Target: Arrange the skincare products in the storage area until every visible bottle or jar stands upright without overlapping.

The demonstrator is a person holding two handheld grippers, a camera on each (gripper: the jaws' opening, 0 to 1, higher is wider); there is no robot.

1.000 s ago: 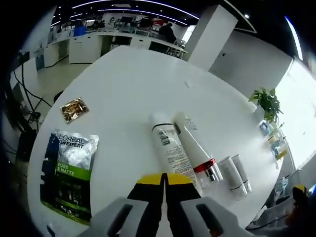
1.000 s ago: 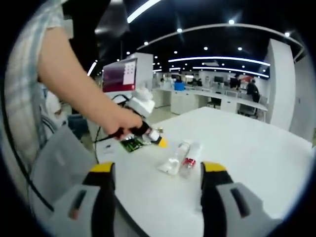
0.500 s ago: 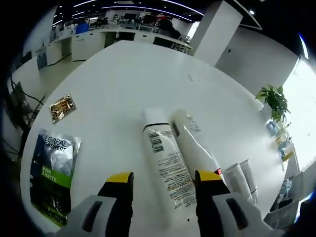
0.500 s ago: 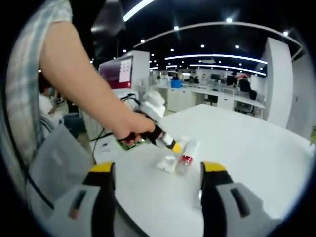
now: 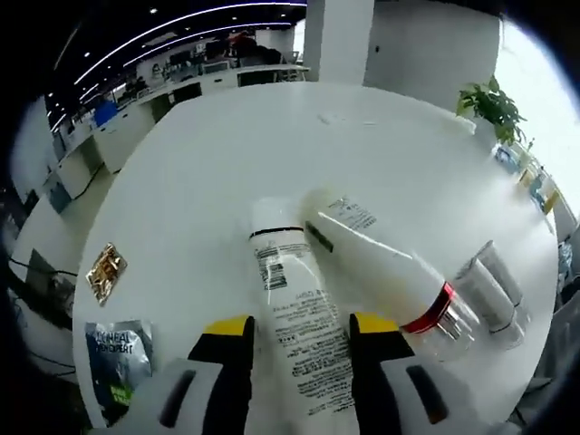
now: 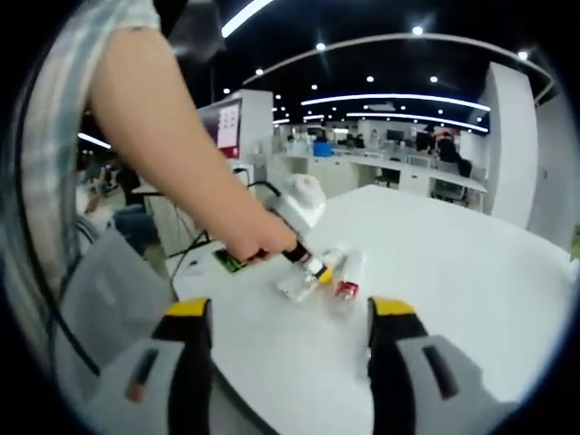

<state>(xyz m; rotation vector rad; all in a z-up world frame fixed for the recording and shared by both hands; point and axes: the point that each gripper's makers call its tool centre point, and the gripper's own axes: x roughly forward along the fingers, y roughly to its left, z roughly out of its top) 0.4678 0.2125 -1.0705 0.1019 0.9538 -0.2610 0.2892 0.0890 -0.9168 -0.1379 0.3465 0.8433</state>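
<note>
Two white tubes lie flat side by side on the round white table [image 5: 208, 154]. The barcode tube [image 5: 294, 313] runs between the yellow-tipped fingers of my open left gripper [image 5: 301, 333], one finger on each side. Beside it lies a tube with a red band and clear cap [image 5: 390, 276]. Two small white bottles [image 5: 489, 290] lie flat at the right. In the right gripper view my open right gripper [image 6: 290, 313] is held above the table's near edge, empty, and the left gripper [image 6: 304, 258] in a person's hand sits over the tubes [image 6: 344, 276].
A gold sachet [image 5: 105, 270] and a green L'Oreal sachet [image 5: 120, 364] lie at the table's left edge. A potted plant [image 5: 494, 104] and small items stand on a ledge at the far right. Office desks and a red screen [image 6: 222, 131] fill the background.
My left gripper opened from shut and came down over the barcode tube, which now lies between its fingers. The right gripper stayed open and still.
</note>
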